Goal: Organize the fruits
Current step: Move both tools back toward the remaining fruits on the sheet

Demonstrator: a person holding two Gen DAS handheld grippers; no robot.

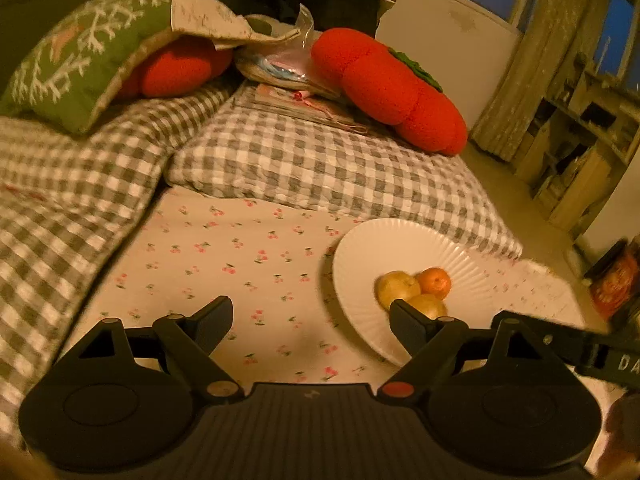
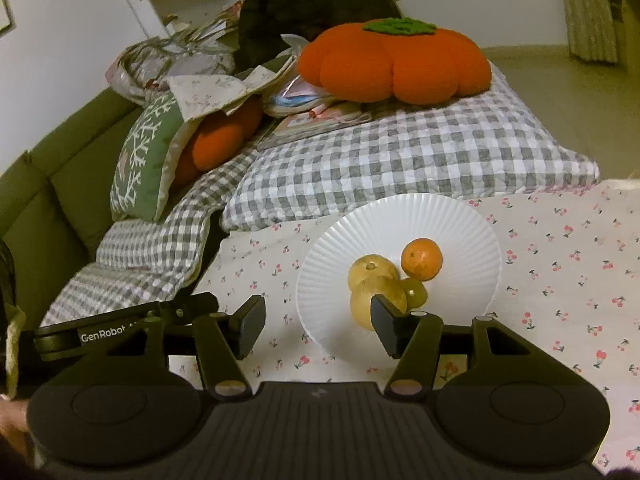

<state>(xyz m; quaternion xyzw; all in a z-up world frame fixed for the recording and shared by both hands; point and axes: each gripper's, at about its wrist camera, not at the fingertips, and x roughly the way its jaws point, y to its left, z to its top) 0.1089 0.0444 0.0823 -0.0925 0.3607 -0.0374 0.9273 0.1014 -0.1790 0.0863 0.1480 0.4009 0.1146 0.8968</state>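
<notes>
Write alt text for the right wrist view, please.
A white ribbed plate on a cherry-print cloth holds an orange, two yellowish fruits and a small green one. The right tongs stand open and empty in front; behind lies an orange pumpkin cushion.

We have two fisheye views, each looking forward and downward along its own fingers onto the bed. Our left wrist view sits left of the white plate, which lies low at its right; our right wrist view faces the plate almost head-on and near. Both share the plate, the checked blanket and the orange pumpkin cushion behind.
</notes>
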